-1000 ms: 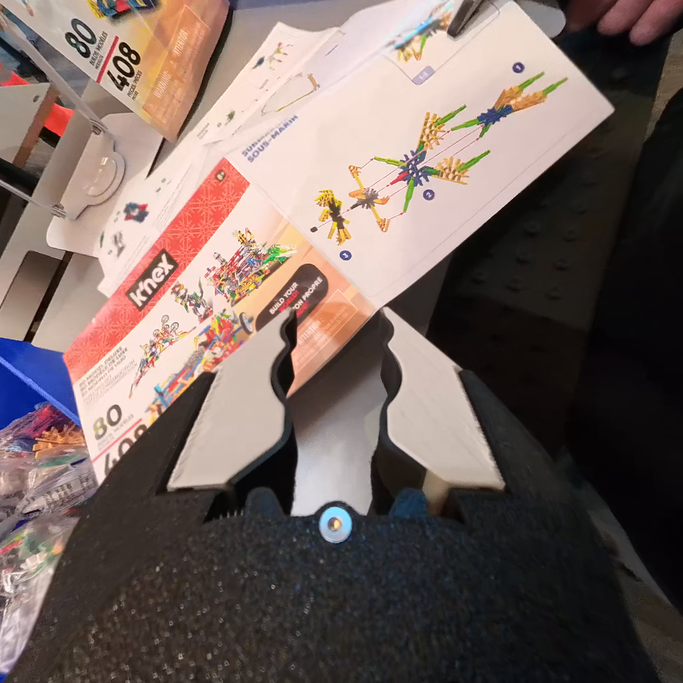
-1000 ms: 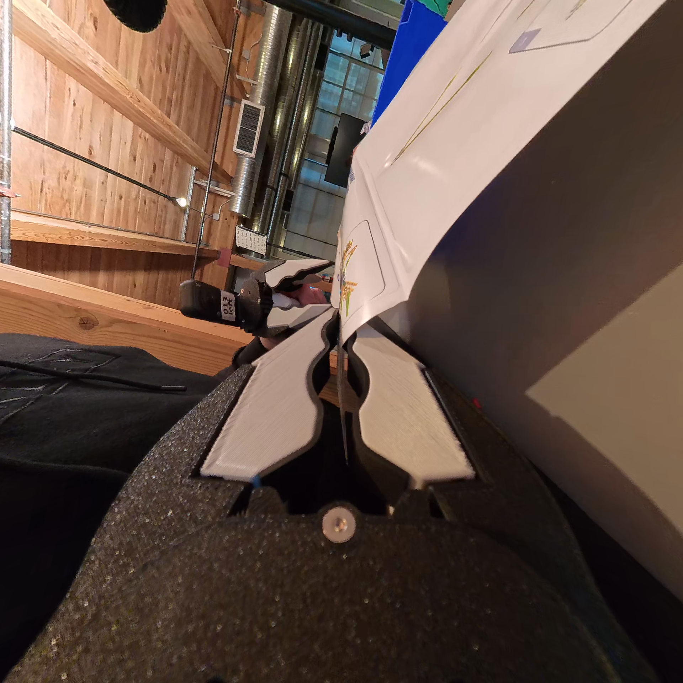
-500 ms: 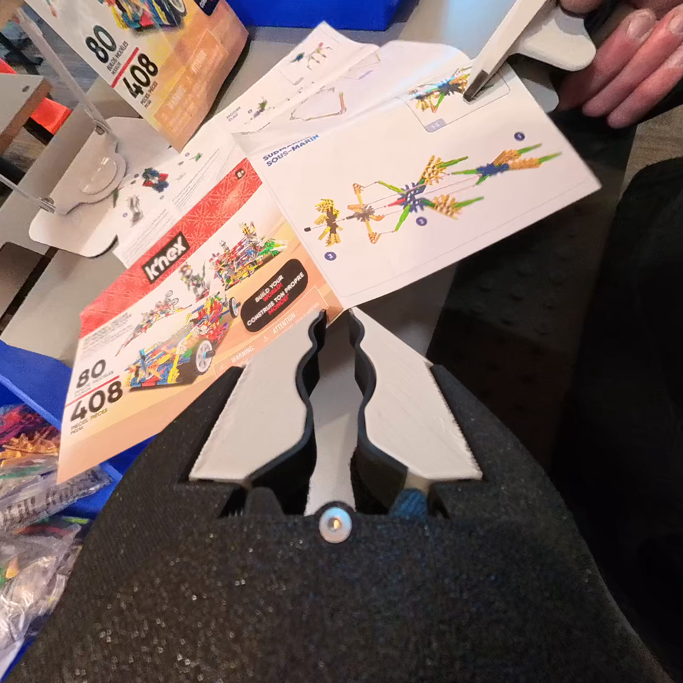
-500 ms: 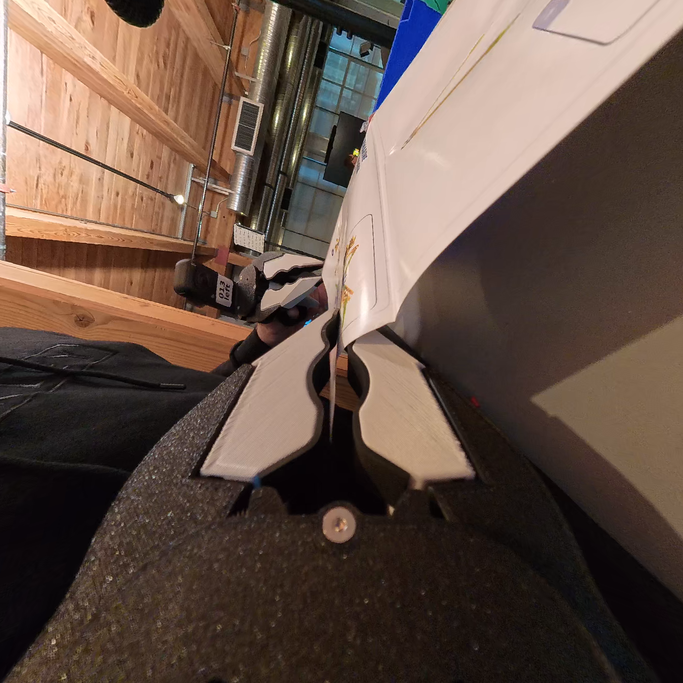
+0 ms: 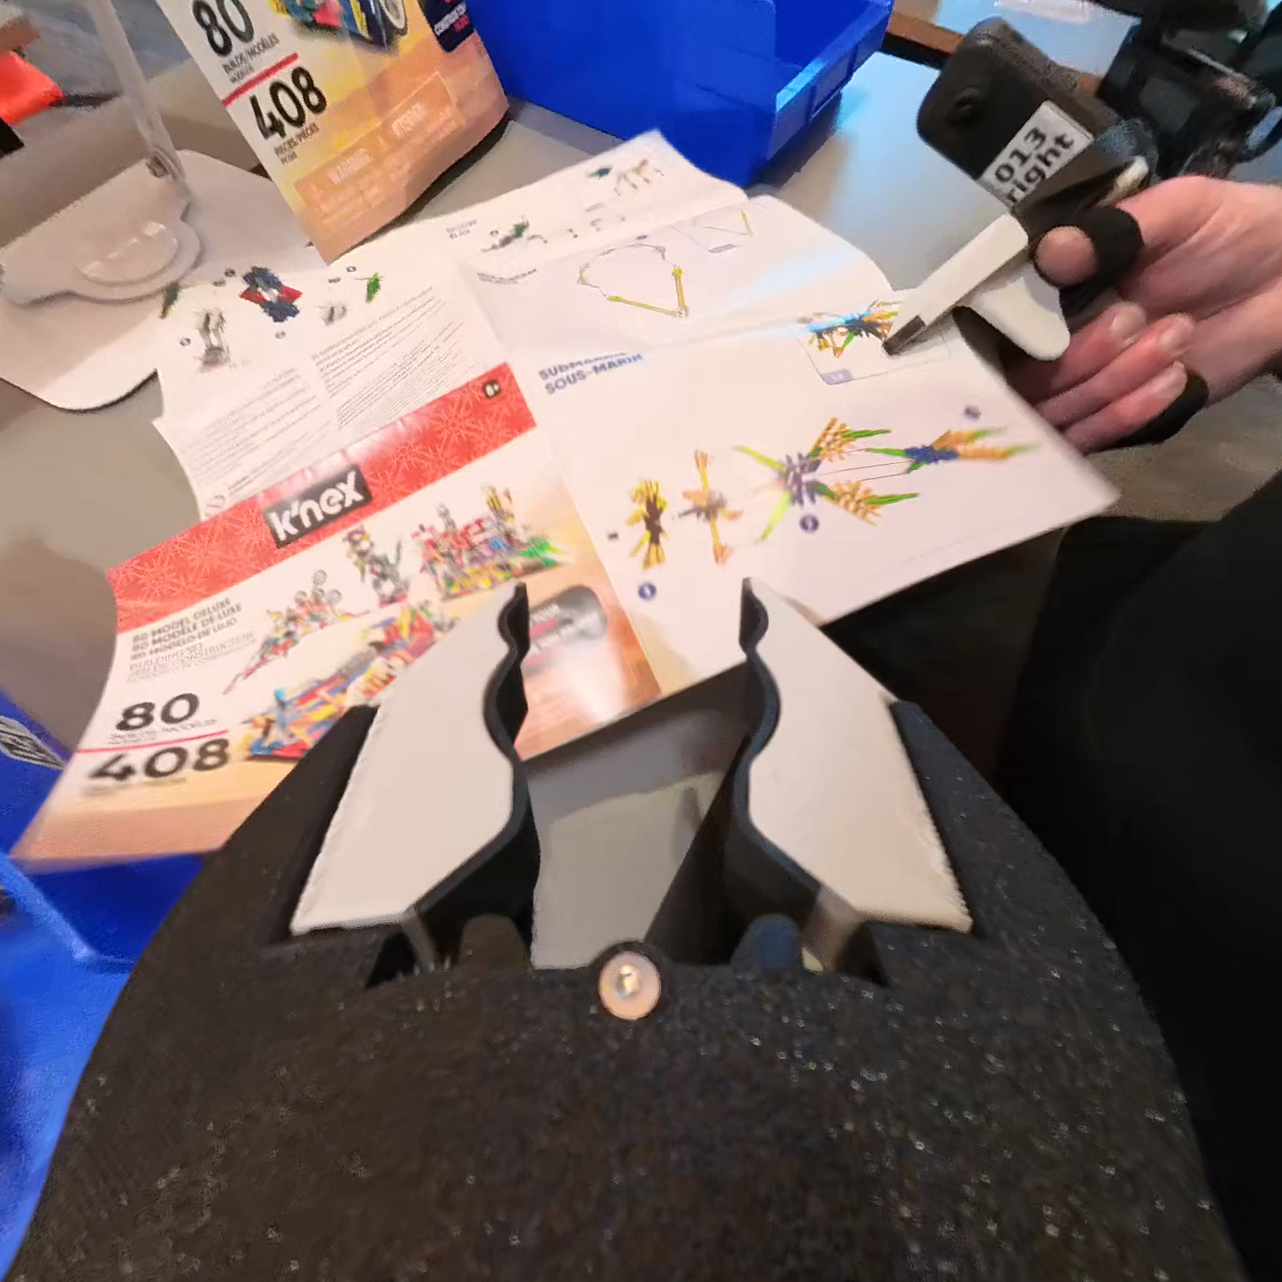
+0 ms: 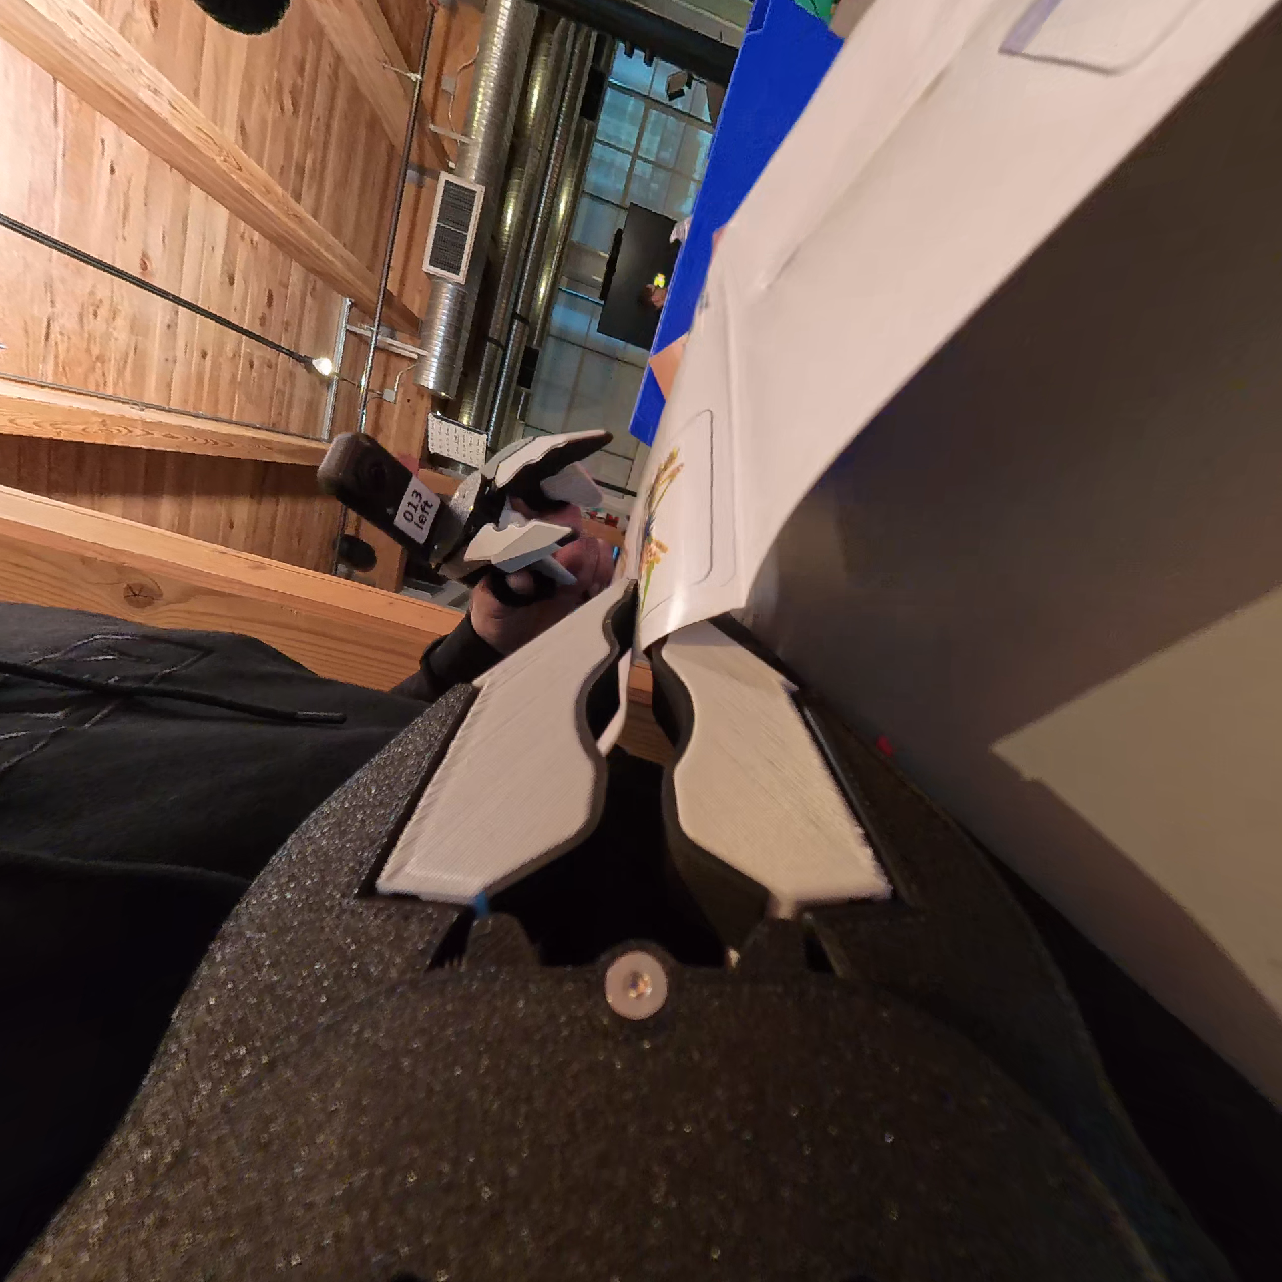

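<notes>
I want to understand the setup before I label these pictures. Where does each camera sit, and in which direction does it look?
Left wrist view: sits on the open left gripper, looks down over the grey table at the unfolded instruction sheet; the person's hand with the right gripper shows.
Right wrist view: sits on the right gripper, rolled sideways at the table edge, pinching the sheet's corner; a hand with the left gripper shows.
Shared: the sheet, both grippers, the blue bin.

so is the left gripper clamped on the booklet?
No, the left gripper is open, fingers spread above the instruction booklet's near edge.
</notes>
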`<action>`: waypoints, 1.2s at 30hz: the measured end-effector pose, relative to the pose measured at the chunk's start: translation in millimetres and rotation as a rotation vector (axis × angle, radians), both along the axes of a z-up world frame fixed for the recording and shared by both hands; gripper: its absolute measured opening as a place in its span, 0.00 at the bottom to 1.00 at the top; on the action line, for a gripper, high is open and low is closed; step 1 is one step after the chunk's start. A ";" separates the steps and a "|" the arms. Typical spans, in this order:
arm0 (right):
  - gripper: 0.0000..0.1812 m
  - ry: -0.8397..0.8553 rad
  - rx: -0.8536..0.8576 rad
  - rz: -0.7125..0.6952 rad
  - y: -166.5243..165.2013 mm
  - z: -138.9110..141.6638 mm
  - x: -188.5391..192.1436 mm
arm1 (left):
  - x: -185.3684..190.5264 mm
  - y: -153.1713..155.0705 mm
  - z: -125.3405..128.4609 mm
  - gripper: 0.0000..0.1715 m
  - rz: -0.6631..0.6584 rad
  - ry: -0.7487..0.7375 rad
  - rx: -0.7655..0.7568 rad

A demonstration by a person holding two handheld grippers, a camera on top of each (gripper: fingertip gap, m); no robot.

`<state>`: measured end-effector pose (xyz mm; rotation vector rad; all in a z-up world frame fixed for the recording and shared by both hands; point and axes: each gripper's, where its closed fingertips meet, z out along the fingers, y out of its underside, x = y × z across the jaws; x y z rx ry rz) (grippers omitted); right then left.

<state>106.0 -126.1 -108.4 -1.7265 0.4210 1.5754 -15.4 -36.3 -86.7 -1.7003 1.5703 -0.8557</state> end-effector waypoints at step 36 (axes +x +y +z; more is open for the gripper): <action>0.00 -0.078 -0.060 0.027 -17.6 -14.9 -1.8 | 35.6 41.1 -90.8 0.38 0.291 0.194 0.097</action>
